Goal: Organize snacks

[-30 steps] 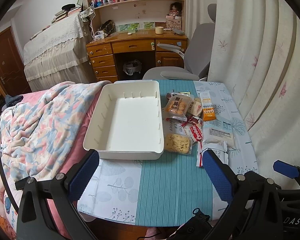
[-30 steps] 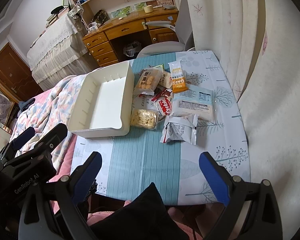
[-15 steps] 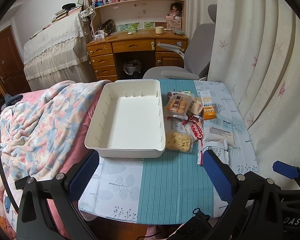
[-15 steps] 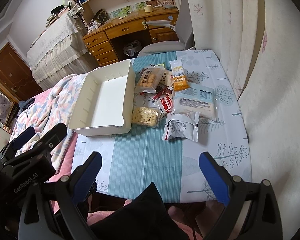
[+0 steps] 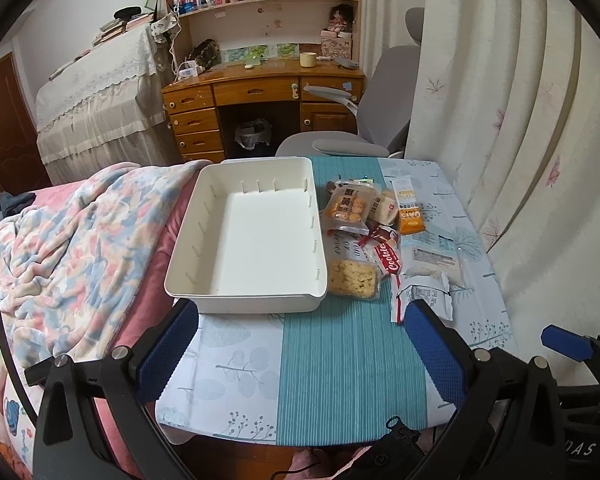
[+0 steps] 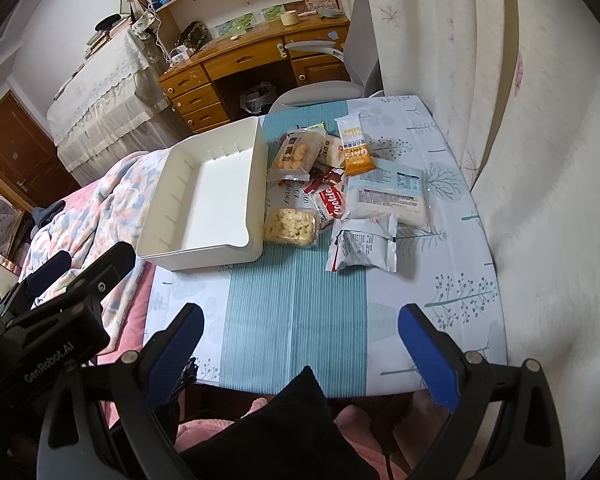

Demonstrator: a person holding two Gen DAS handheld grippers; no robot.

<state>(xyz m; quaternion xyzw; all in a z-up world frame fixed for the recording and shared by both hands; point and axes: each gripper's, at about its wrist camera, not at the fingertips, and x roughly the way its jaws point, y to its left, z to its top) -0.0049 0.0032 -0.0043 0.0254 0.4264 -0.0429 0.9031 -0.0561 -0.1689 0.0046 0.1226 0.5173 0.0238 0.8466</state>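
The left gripper (image 5: 300,344) hung over the near end of the small table, its two blue-padded fingers (image 5: 168,348) spread wide with nothing between them. The right gripper (image 6: 300,352) was likewise wide apart and empty, poised above the near edge of the leaf-printed blue and teal tablecloth (image 6: 300,312).

The landmark was the cream rectangular plastic bin (image 5: 244,292), which stood on the table with nothing inside it, its left side against a pastel floral blanket (image 5: 72,240). All the snacks lay in a loose cluster just right of the bin. Touching its near right corner was a clear packet of pale yellow crackers (image 5: 353,278). Beside the bin's far right wall lay a clear packet of round orange biscuits (image 5: 346,208). Farther right of that sat an orange and white oat bar wrapper (image 5: 409,210). Between those, a red "Cookie" wrapper (image 5: 389,258) rested partly on other packets. Right of the red wrapper lay a flat white packet with a pale blue label (image 6: 388,196), and nearer than it a crumpled silver-white pouch (image 6: 364,244), the closest snack to the grippers.

Beyond the bin, past the table's far edge, stood a grey office chair (image 5: 380,120) and a wooden desk with drawers (image 5: 260,100).
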